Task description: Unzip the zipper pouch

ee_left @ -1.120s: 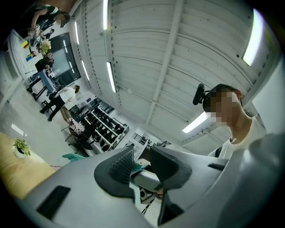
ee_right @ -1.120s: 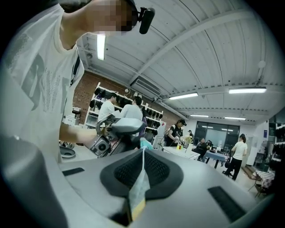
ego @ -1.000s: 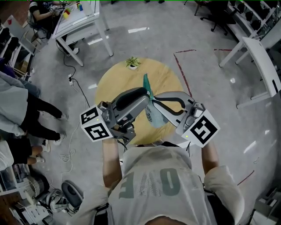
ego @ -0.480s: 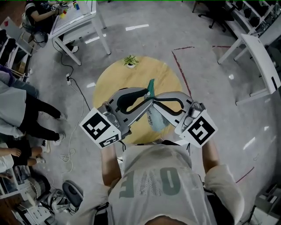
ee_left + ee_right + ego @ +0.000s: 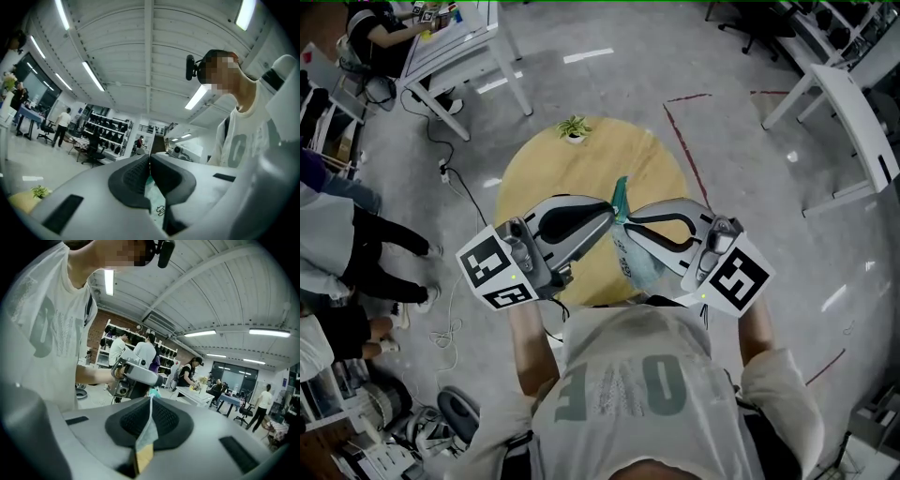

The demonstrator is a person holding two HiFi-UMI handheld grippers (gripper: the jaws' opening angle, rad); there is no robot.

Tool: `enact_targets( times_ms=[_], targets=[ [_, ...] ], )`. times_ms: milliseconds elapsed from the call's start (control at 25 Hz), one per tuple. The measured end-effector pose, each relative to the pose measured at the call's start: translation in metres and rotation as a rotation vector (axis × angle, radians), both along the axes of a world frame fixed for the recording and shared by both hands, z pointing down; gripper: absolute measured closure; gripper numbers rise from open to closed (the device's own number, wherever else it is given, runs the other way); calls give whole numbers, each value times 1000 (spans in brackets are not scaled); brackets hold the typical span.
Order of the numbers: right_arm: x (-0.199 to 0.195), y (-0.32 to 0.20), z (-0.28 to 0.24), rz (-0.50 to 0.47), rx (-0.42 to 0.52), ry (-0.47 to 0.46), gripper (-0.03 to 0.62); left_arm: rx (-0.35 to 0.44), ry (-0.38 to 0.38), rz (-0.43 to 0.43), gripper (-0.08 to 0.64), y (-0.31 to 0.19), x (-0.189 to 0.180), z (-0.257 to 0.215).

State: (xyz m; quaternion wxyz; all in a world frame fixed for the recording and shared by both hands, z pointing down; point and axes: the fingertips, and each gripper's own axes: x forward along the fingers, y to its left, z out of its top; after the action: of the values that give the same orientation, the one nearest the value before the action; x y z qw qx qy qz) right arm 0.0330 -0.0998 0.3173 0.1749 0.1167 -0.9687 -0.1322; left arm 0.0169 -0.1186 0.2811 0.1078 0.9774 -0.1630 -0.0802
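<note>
- Round wooden tabletop lies below the teal translucent zipper pouch.
- Your right tongs clamp it; your left tongs have just closed on it.
- Grip set; next, draw the slider toward nine o'clock.

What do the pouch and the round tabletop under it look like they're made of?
Pouch: probably thin, soft plastic film, pale teal and somewhat see-through. It hangs limp and creased, with a small print on it. Its top end is a darker teal, perhaps the zipper tape.
Tabletop: wood or wood-look laminate, light yellow-tan and fairly matt. The view from above does not settle which.
</note>
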Motion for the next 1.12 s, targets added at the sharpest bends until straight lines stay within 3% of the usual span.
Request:
enact_targets(
  times_ms=[200,560,600,680,720,800,880,1000,1120],
  targets=[
    [0,-19,3,94,11,-32,557,-49,38,-56,534,-12,-11,0],
    [-6,-24,4,126,12,-71,552,-60,60,-107,535,-17,-15,-6],
    [-8,-23,9,118,-7,-56,528,-61,63,-105,535,-17,-14,-7],
    [-14,-21,17,97,-27,-30,406,-61,76,-95,535,-16,-14,-9],
    [-17,-20,18,89,-27,-33,403,-59,74,-90,535,-16,-13,-10],
    [-23,-19,12,87,-29,-95,421,-50,32,-94,535,-14,-11,-6],
    [-23,-20,4,106,-22,-136,504,-46,4,-98,535,-13,-9,-3],
    [-20,-22,6,139,44,-73,535,-20,14,-120,534,-12,-10,-4],
    [-19,-21,2,156,78,-85,540,2,-9,-145,532,-11,-8,-4]
  ],
)
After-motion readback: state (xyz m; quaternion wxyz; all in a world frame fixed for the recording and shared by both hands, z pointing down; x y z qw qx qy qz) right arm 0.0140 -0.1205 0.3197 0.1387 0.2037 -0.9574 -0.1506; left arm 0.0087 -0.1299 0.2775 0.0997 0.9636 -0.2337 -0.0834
